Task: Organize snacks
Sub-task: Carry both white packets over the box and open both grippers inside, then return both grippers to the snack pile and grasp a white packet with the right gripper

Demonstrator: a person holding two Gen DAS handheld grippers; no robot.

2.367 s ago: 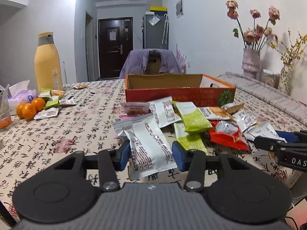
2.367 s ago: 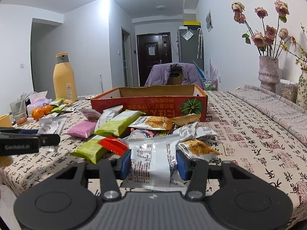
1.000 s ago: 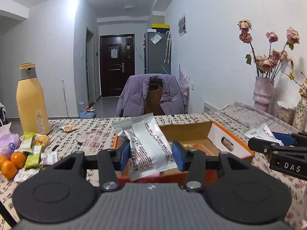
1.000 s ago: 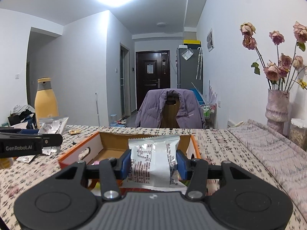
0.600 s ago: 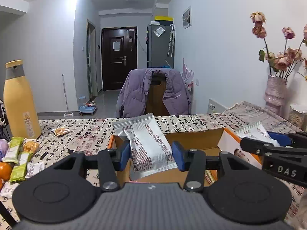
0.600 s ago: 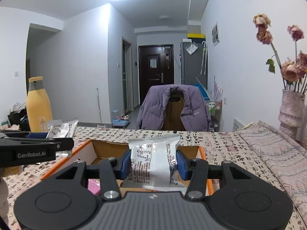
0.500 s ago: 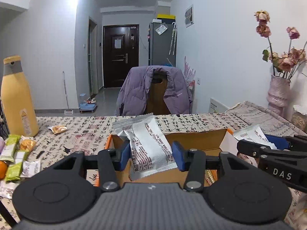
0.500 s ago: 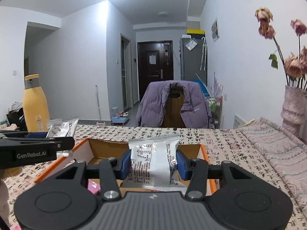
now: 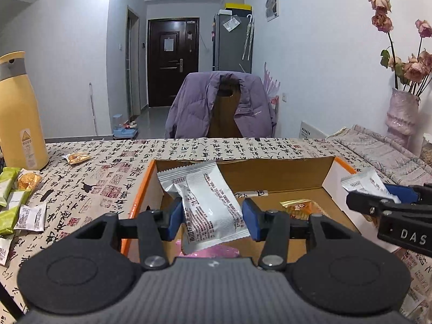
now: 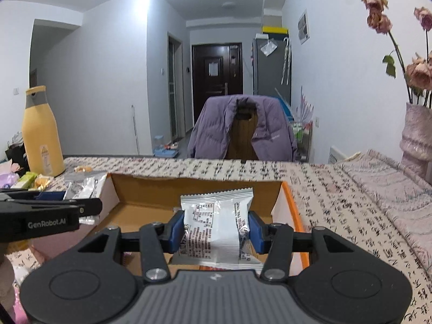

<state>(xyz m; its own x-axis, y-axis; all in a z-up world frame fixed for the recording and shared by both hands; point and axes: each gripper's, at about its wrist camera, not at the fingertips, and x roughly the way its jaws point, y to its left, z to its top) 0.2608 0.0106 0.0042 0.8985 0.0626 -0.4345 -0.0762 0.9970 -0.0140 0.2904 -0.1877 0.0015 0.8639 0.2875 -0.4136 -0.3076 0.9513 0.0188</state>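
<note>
Two silver foil snack packets hang over an open cardboard box (image 9: 272, 172), one in each gripper. The left gripper (image 9: 213, 220) has its jaws set narrow, blue pads pressing the crinkled sides of a tilted silver packet (image 9: 205, 202) with dark print and a zigzag top edge. The right gripper (image 10: 216, 232) grips a second silver packet (image 10: 216, 226) the same way, upright, its foil bulging between the pads. The box is shallow and rectangular, plain brown inside with orange rims; a small yellow wrapper (image 9: 295, 205) and a pink one (image 9: 213, 251) lie on its floor. It sits on the table (image 9: 113, 172), covered by a cloth printed with black characters. Near the table's left edge lie green snack bars (image 9: 10, 205) and a tall, smooth yellow bottle (image 9: 19, 113) stands. A purple padded jacket (image 9: 221, 102) drapes a wooden chair beyond the far edge.
</note>
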